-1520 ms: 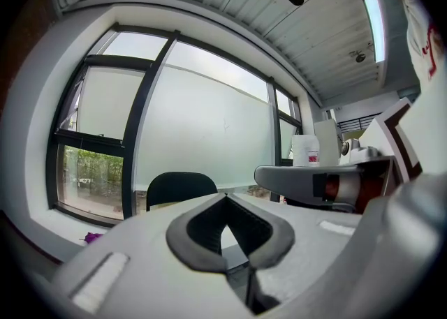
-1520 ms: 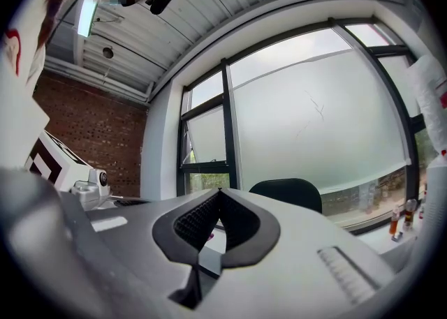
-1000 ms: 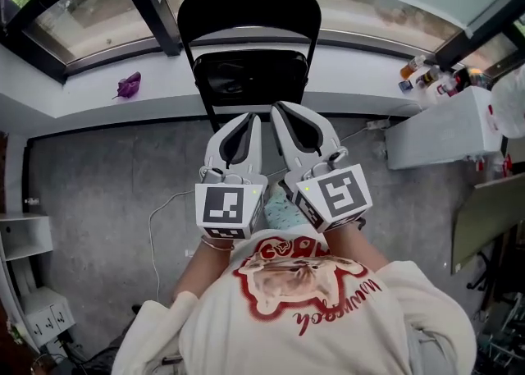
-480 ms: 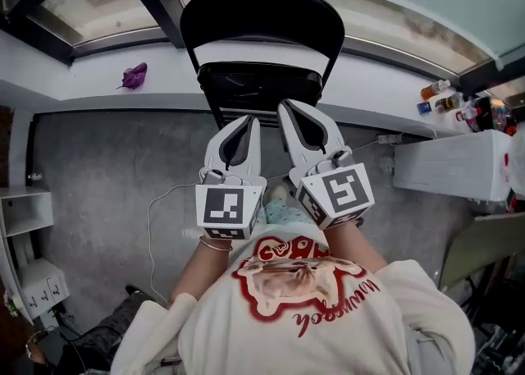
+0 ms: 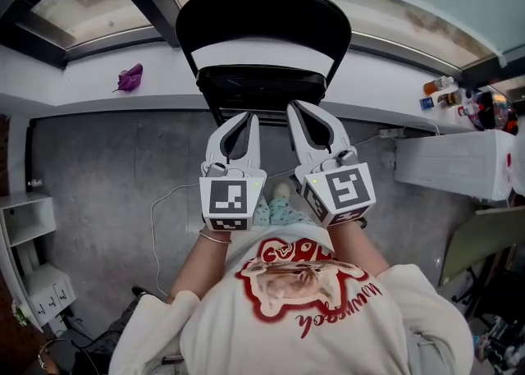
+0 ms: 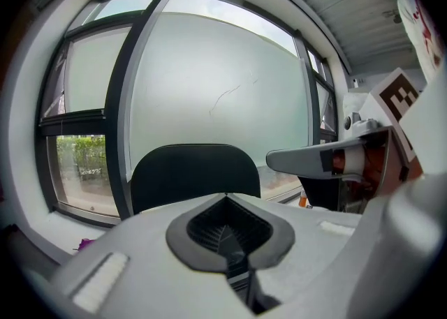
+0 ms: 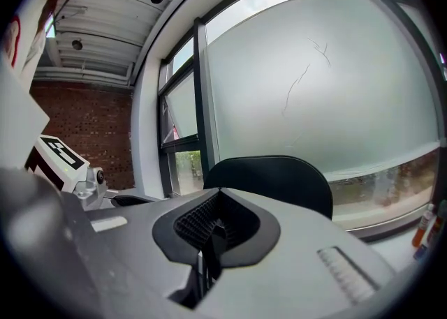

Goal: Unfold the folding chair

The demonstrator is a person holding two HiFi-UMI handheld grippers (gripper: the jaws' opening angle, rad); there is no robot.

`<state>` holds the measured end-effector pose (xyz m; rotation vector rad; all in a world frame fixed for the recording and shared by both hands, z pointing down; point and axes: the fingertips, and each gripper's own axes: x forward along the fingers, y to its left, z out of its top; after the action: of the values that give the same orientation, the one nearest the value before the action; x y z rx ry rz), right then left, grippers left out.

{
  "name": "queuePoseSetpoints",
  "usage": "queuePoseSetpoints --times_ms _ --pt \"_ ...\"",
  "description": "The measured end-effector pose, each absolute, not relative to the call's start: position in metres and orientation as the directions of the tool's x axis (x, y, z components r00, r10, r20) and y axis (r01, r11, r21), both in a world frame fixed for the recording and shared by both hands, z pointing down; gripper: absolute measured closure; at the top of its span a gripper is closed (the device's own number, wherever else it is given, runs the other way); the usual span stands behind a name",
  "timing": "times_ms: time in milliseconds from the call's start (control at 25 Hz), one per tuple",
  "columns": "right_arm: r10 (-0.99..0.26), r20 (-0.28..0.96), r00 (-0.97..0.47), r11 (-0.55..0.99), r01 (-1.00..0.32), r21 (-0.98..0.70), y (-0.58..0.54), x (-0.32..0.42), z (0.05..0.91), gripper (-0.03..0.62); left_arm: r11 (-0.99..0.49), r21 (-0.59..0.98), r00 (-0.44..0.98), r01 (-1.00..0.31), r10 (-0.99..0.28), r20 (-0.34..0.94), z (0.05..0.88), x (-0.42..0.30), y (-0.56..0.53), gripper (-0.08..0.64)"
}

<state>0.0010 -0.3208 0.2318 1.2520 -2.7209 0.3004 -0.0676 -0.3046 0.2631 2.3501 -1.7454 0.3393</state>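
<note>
The black folding chair (image 5: 262, 16) stands folded against the white window ledge, its seat (image 5: 261, 84) flat up under the backrest. My left gripper (image 5: 248, 117) is shut and empty, its tip just in front of the seat's lower edge. My right gripper (image 5: 296, 106) is shut and empty too, its tip at the seat's lower right corner; contact is unclear. In the left gripper view the backrest (image 6: 195, 171) rises behind the closed left gripper (image 6: 227, 199), with the right gripper (image 6: 314, 160) alongside. The right gripper view shows the backrest (image 7: 272, 181) past the closed right gripper (image 7: 218, 195).
A purple scrap (image 5: 130, 78) lies on the ledge at the left. Bottles (image 5: 439, 86) stand at the ledge's right end above a white box (image 5: 459, 164). A white cable (image 5: 160, 209) runs over the grey floor. A white shelf unit (image 5: 25, 226) stands at the left.
Both grippers have moved forward and a little down toward the chair's seat, still side by side and shut. The chair has not moved.
</note>
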Motion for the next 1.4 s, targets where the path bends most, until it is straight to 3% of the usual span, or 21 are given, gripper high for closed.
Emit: queuePoseSetpoints --times_ms 200,680,800,920,1080,1400 --pt "-0.719 0.239 -0.653 0.652 -0.752 -0.093 -0.329 -0.003 0.246 0.568 -0.309 0.002 0.291 -0.951 -0.895 0.339 0.284 -0.074 -0.313 0.558" --pt "-0.639 0.324 -0.697 0.742 -0.670 0.021 -0.354 -0.013 0.267 0.563 -0.560 -0.261 0.393 -0.786 -0.779 0.489 0.326 -0.072 -0.369 0.553" --pt "-0.624 0.344 -0.701 0.749 -0.662 0.010 -0.357 -0.017 0.276 0.560 -0.641 -0.274 0.423 -0.717 -0.713 0.560 0.348 -0.068 -0.385 0.485" --pt "-0.626 0.363 -0.690 0.745 -0.667 0.018 -0.365 -0.015 0.287 0.557 -0.710 -0.288 0.448 -0.643 -0.654 0.610 0.370 -0.063 -0.398 0.464" --pt "-0.644 0.385 -0.661 0.723 -0.690 0.023 -0.375 -0.008 0.301 0.548 -0.794 -0.212 0.499 -0.570 -0.540 0.678 0.400 -0.056 -0.415 0.306" --pt "-0.648 0.423 -0.633 0.687 -0.726 -0.032 -0.385 -0.005 0.329 0.548 -0.903 -0.279 0.415 -0.327 -0.402 0.816 0.448 -0.048 -0.452 0.276"
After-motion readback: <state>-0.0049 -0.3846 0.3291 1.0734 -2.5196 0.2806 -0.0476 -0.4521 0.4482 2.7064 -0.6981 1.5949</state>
